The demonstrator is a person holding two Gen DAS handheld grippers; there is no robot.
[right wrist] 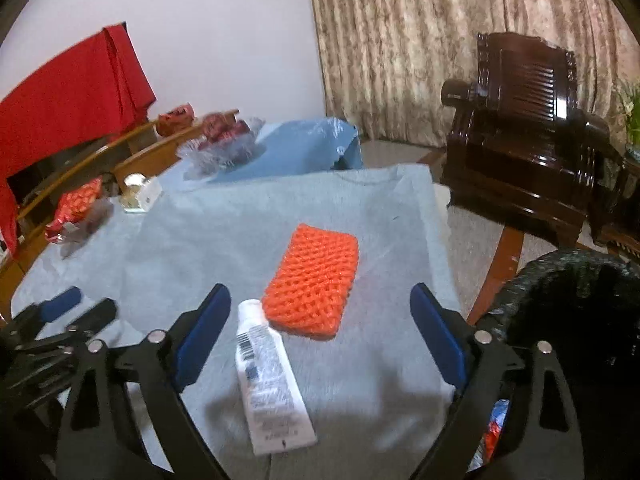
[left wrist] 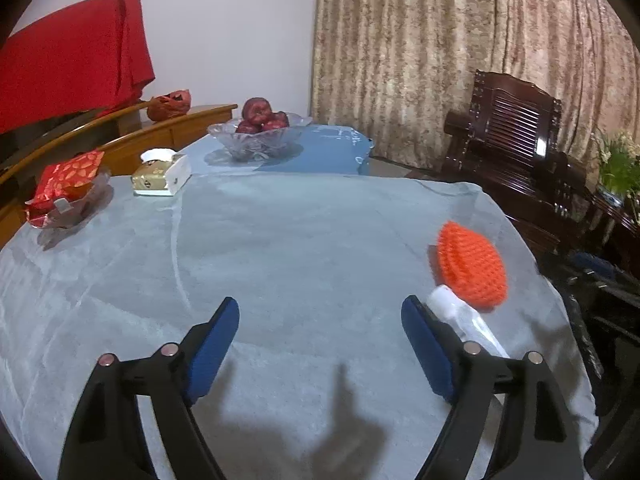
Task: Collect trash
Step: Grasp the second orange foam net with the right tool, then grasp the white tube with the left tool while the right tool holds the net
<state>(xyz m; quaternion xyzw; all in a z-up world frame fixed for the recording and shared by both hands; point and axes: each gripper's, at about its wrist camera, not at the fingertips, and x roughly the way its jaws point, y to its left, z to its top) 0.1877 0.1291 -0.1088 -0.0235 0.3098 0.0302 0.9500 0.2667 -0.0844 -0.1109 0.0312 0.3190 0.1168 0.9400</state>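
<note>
My right gripper hovers, jaws apart, straddling the white tube beside the trash bin; left gripper jaws apart, empty.

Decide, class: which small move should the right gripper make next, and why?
Probably lower the right gripper over the white tube and close. Its jaws are open, empty and straddle the tube lying flat beside the orange pad; the black-lined bin waits at right.

Knitted orange pad; glossy plastic tube; matt tablecloth.
</note>
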